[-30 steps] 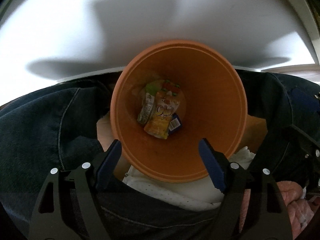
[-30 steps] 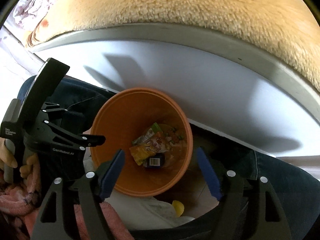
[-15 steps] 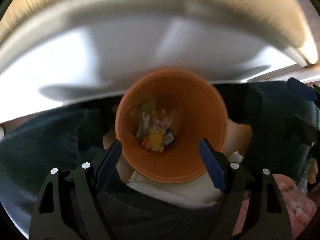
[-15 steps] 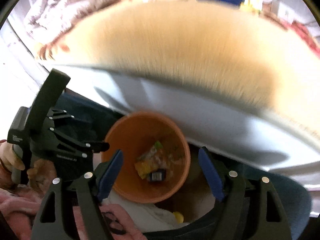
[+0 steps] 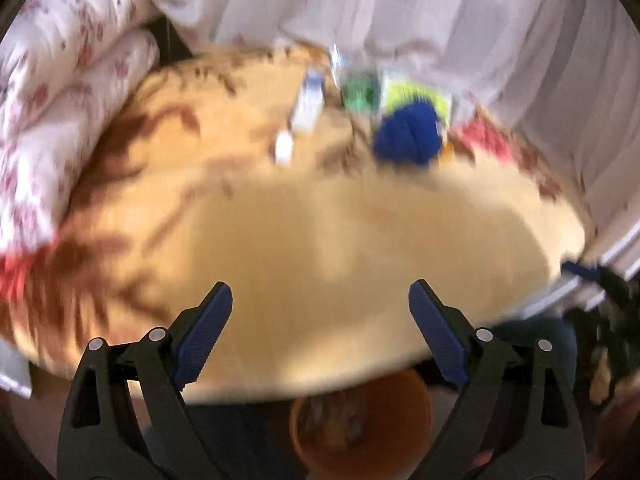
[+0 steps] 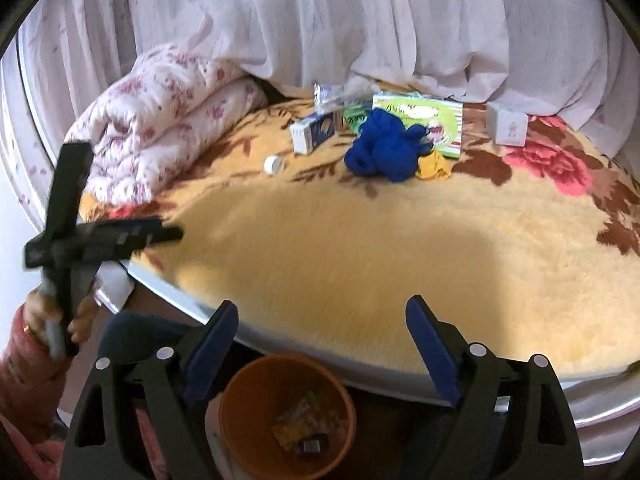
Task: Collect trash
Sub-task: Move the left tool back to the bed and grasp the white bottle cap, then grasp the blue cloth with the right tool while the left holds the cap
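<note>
- Your left gripper (image 5: 320,332) & right gripper (image 6: 322,344): both jaws wide apart, nothing between them; both have just been opening further.
- Orange bin (image 6: 288,416) sits on the floor right against the bed edge, below both grippers. A few wrappers (image 6: 304,428) already lie at the bottom.
- Rest of the trash is at the far side of the yellow flowered blanket (image 6: 360,260), near the curtain (image 6: 360,20), well apart from the bin.
- White bottle cap (image 6: 274,165): alone, nearest to you. Prob. hard, light, smooth; could skid on the fleece. Pinch across the rim, press down a bit into the pile.
- Small blue-and-white carton (image 6: 314,133): lies on its side, likely empty & light, thin card that dents. Grip across the narrow faces, not hard.
- Clear crinkly wrapper (image 6: 332,94) behind the carton: flimsy, slippery; take a bunched bit, not a flat edge.
- Green flat box (image 6: 418,120): wide, partly under the blue cloth (image 6: 384,150). Take it by one thin edge; too broad across, I'd guess.
- White cube box (image 6: 506,129), off to the right: stiff-ish card, easy across two faces.
- Blue cloth & the yellow scrap (image 6: 432,168) beside it: soft, limp. Can't tell if they're trash; leave till last.
- Left view is blurred, so aim by the right one.
</note>
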`<state>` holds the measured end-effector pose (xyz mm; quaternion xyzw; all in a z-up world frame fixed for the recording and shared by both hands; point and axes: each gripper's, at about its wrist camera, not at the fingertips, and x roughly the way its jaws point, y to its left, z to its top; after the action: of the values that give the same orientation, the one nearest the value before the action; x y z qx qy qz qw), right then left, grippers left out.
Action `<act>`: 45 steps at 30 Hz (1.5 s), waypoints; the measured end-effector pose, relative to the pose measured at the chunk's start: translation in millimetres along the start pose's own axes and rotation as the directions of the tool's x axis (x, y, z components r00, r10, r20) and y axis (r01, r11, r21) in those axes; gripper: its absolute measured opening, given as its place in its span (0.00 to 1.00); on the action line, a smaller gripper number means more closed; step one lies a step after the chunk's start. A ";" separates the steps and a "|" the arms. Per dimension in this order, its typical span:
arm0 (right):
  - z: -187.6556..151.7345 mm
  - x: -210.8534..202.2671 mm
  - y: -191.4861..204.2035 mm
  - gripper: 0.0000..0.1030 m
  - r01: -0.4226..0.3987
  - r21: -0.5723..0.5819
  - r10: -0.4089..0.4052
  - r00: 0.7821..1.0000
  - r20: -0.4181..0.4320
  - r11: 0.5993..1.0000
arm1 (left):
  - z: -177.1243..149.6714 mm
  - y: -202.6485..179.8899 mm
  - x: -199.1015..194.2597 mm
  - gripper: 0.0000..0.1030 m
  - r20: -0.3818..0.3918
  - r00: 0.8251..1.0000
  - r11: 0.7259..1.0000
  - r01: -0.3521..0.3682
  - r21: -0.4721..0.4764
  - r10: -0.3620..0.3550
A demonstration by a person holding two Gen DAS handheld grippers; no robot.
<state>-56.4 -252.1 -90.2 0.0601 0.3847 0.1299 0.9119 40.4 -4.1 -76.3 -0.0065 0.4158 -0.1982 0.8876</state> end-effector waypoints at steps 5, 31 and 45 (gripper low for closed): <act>3.0 9.5 -2.4 0.82 -0.004 0.008 0.004 1.000 -0.011 1.000 | 55.2 21.6 61.8 0.86 0.006 0.999 0.998 -0.042 -0.042 0.042; 11.2 22.1 -9.9 0.82 0.004 0.041 -0.003 1.000 -0.023 0.999 | 76.2 31.7 100.4 0.16 -0.044 0.999 0.994 -0.013 -0.109 0.008; 58.2 52.3 -11.5 0.83 0.001 0.043 -0.003 0.999 0.048 0.999 | 12.1 -4.1 2.5 0.16 0.044 0.999 0.999 0.015 -0.035 -0.013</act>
<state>22.6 -248.8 -88.0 0.0826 0.3655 0.1192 0.9194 49.3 -10.7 -69.5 -0.0296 0.3996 -0.1967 0.8948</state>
